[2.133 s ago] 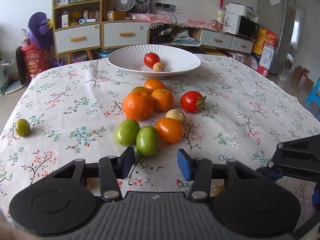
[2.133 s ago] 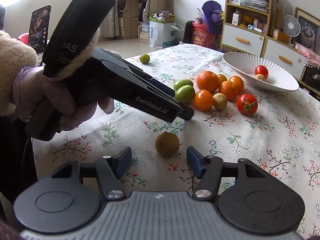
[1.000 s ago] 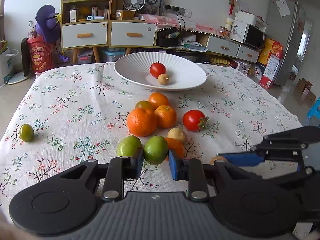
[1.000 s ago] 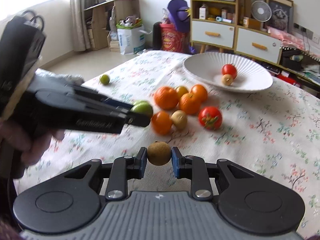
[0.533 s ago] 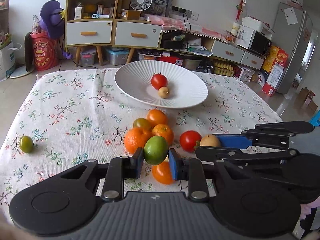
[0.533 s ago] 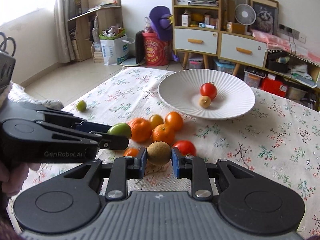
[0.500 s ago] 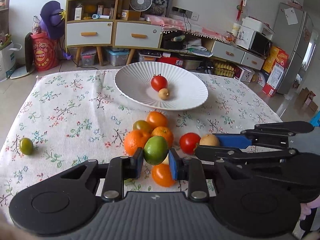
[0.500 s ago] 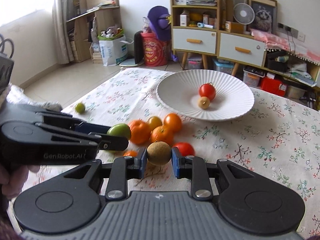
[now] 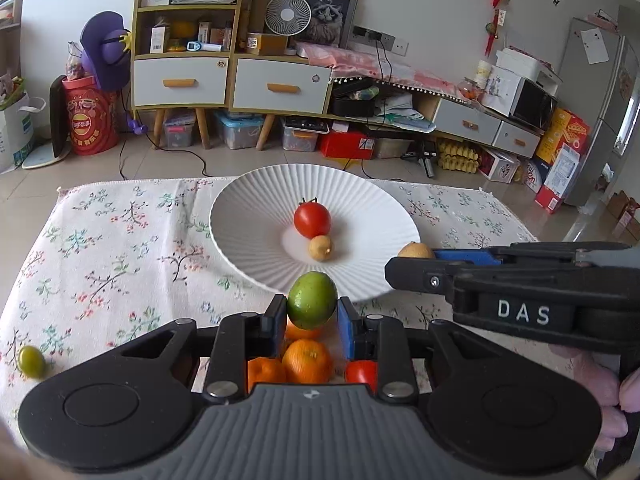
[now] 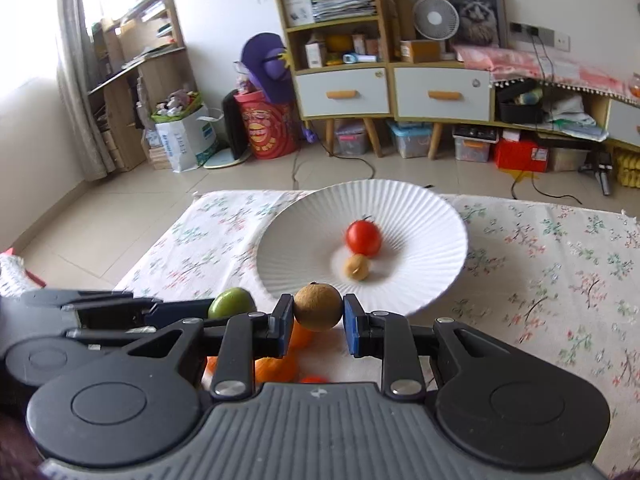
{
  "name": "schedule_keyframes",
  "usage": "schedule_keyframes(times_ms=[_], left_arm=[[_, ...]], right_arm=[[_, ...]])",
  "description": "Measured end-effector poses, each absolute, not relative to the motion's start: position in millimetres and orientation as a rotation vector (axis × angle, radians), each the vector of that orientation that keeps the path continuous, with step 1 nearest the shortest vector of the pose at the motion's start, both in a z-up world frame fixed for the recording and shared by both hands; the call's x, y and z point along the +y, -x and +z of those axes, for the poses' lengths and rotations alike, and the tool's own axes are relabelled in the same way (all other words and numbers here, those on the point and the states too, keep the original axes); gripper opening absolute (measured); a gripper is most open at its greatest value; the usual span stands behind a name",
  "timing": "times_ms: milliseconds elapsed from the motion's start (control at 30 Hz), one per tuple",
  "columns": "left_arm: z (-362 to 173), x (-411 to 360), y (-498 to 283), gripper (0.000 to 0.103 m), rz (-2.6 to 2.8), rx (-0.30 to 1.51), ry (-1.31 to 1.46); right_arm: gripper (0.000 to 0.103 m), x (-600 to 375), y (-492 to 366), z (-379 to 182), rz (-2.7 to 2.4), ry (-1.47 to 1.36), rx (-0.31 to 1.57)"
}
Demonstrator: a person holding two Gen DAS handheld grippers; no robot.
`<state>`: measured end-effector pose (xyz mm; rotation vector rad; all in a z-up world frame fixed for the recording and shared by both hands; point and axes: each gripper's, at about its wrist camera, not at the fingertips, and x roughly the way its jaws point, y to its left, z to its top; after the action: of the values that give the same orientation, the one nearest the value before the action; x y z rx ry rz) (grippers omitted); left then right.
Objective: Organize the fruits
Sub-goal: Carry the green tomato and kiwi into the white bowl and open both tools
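My left gripper (image 9: 312, 314) is shut on a green fruit (image 9: 312, 300), held in the air just short of the white ribbed plate (image 9: 248, 216). My right gripper (image 10: 316, 314) is shut on a small brown round fruit (image 10: 318, 307), also near the plate's (image 10: 420, 216) front rim. In the left wrist view the right gripper (image 9: 416, 258) reaches in from the right with the brown fruit (image 9: 414, 250) at its tip. A red tomato (image 9: 312, 220) and a small tan fruit (image 9: 320, 248) lie in the plate. Oranges (image 9: 306, 362) and a second tomato (image 9: 360, 372) lie on the cloth below my left fingers.
A small green fruit (image 9: 31, 361) lies alone near the table's left edge. The floral tablecloth (image 9: 120, 248) covers the table. Beyond the far edge are tiled floor, a shelf unit with drawers (image 9: 180, 80) and storage boxes. A gloved hand (image 9: 604, 392) holds the right gripper.
Both grippers closed on their fruits, lifted them off the cloth and carried them forward toward the plate. The oranges and tomato slid down beneath the left fingers.
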<state>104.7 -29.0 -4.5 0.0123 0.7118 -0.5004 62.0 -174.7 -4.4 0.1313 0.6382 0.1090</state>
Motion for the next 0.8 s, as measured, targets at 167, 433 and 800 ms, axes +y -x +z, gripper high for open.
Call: schedule_keyframes(times_ms=[167,433,800], left_arm=[[-9,-40,-126,0.034,-0.465,0.713,-0.037],[-20,-53,-161,0.034,-0.419,0.708,-0.051],[-32,-62,-170,0.034,-0.398,0.71,-0.149]], right_arm=[[0.024,-186,-82,-12,0.059,-0.07,0.615],[0.024,-199,-108,-20,0.048,-0.015,0.636],[0.024,-198,-110,-32,0.045,0.05,0.667]])
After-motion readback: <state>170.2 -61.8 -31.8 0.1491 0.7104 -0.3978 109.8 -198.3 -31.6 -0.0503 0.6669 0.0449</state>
